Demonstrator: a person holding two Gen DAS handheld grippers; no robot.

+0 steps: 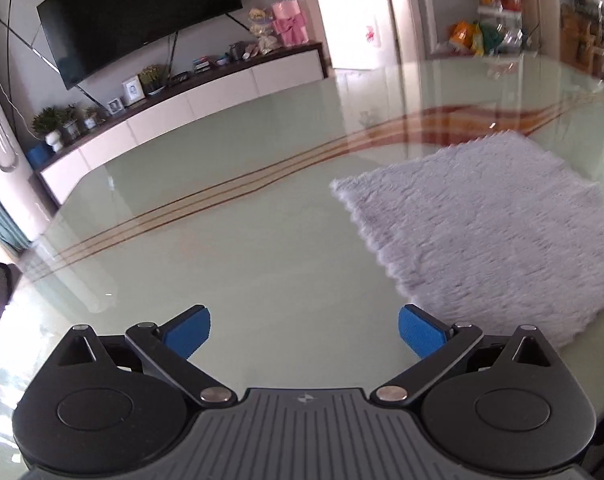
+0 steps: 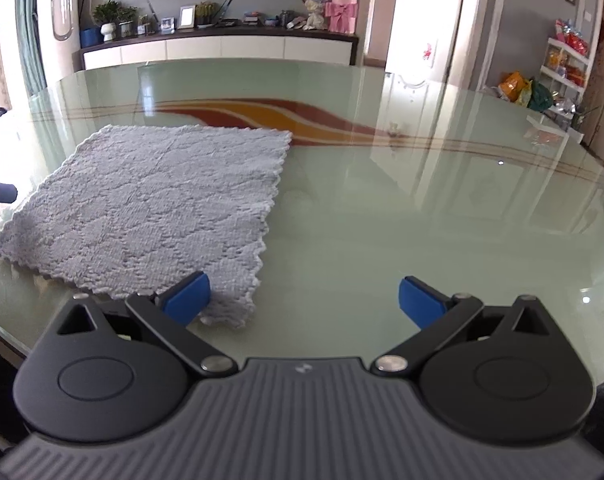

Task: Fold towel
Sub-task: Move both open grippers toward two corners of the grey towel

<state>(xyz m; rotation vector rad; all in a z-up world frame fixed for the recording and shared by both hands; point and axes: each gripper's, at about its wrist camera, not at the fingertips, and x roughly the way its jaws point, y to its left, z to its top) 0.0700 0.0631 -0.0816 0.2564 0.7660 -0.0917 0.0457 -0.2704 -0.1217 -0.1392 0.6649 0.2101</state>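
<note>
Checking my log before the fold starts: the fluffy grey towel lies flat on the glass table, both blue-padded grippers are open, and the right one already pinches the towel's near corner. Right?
Not quite. In the right wrist view the right gripper is open with nothing between its pads; the fluffy grey towel only lies beneath its left finger. The rest holds: the towel lies flat on the glass table, and the left gripper is open too.

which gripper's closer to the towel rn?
Right. The right gripper, open, has one finger over the towel's near corner. The left gripper, open, is beside the towel, over bare table.
</note>
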